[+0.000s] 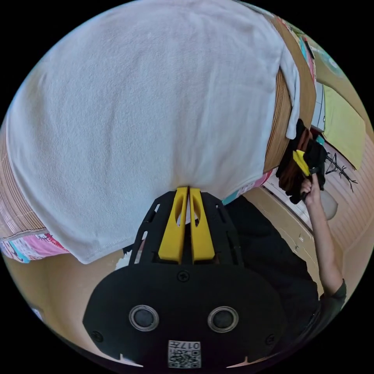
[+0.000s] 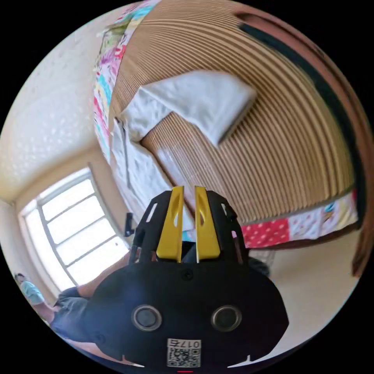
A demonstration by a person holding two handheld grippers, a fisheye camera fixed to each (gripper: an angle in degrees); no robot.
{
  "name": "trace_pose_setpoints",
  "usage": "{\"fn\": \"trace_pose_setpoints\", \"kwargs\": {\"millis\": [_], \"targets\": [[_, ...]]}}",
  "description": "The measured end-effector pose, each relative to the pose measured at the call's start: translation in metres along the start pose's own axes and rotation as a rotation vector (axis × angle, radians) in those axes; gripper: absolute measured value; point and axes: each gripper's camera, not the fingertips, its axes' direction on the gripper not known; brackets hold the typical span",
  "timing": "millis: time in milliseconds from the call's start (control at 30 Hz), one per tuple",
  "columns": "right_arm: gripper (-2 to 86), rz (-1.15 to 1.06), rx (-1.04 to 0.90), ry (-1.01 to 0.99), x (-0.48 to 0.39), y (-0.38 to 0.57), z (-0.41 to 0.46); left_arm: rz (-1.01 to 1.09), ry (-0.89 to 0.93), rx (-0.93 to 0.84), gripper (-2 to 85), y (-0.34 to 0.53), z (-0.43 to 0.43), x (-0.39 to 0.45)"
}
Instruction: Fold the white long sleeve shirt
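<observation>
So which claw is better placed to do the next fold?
Probably the left claw: its jaws are shut on the edge of the white shirt. The right claw hangs off the shirt, holding nothing.

**One shirt, two grippers, one mat**

One white shirt (image 1: 144, 117) appears in the left gripper view, at twelve o'clock from that gripper. Two grippers are in play: the left gripper (image 1: 188, 189) and the right gripper (image 2: 189, 189), each with two yellow jaws. There is one striped mat (image 2: 272, 156), one patchwork quilt (image 2: 296, 230) and one window (image 2: 74, 230).
</observation>
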Motion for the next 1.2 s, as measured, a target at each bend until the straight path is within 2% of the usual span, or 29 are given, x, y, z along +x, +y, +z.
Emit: {"fn": "trace_pose_setpoints", "kwargs": {"millis": [67,167,333,433,500,567,600,667,733,833,1000,1100,1200], "targets": [[11.4,-0.051,-0.019,0.227,-0.024,-0.034,-0.001,-0.038,-0.046,-0.002,-0.6,-0.009,0.003,0.006],[13.4,-0.142,-0.037,0.436,-0.044,-0.060,0.012,-0.122,-0.042,0.016,-0.5,-0.016,0.005,0.004],[11.6,-0.141,-0.171,0.540,-0.023,-0.084,0.066,-0.163,-0.019,0.076,-0.6,-0.015,0.004,0.002],[7.2,-0.057,-0.118,0.572,-0.008,-0.082,0.074,-0.162,0.029,0.087,-0.6,-0.013,0.002,-0.006],[5.1,-0.047,-0.144,0.492,-0.002,-0.084,0.073,-0.170,0.072,0.097,-0.6,-0.010,0.001,-0.012],[3.4,-0.143,-0.209,0.135,-0.003,-0.086,0.069,-0.173,0.122,0.102,-0.7,-0.005,0.003,-0.019],[3.3,-0.170,-0.219,0.027,-0.005,-0.085,0.066,-0.174,0.134,0.102,-0.7,-0.003,0.003,-0.020],[2.7,-0.290,-0.217,-0.370,-0.018,-0.078,0.047,-0.181,0.172,0.094,-0.8,0.004,0.005,-0.026],[2.5,-0.392,-0.191,-0.543,-0.036,-0.072,0.027,-0.184,0.197,0.094,-0.8,0.010,0.004,-0.029],[2.3,-0.539,-0.138,-0.629,-0.074,-0.069,-0.005,-0.185,0.228,0.107,-0.9,0.023,-0.002,-0.036],[2.3,-0.747,-0.096,-0.696,-0.162,-0.079,-0.024,-0.145,0.165,0.068,-0.9,0.045,-0.013,-0.047],[2.4,-0.859,-0.149,-0.706,-0.236,-0.082,0.004,-0.131,0.132,0.061,-0.8,0.064,-0.023,-0.056],[3.0,-0.941,-0.249,-0.673,-0.316,-0.077,0.067,-0.144,0.139,0.080,-0.2,0.086,-0.032,-0.073]]}}
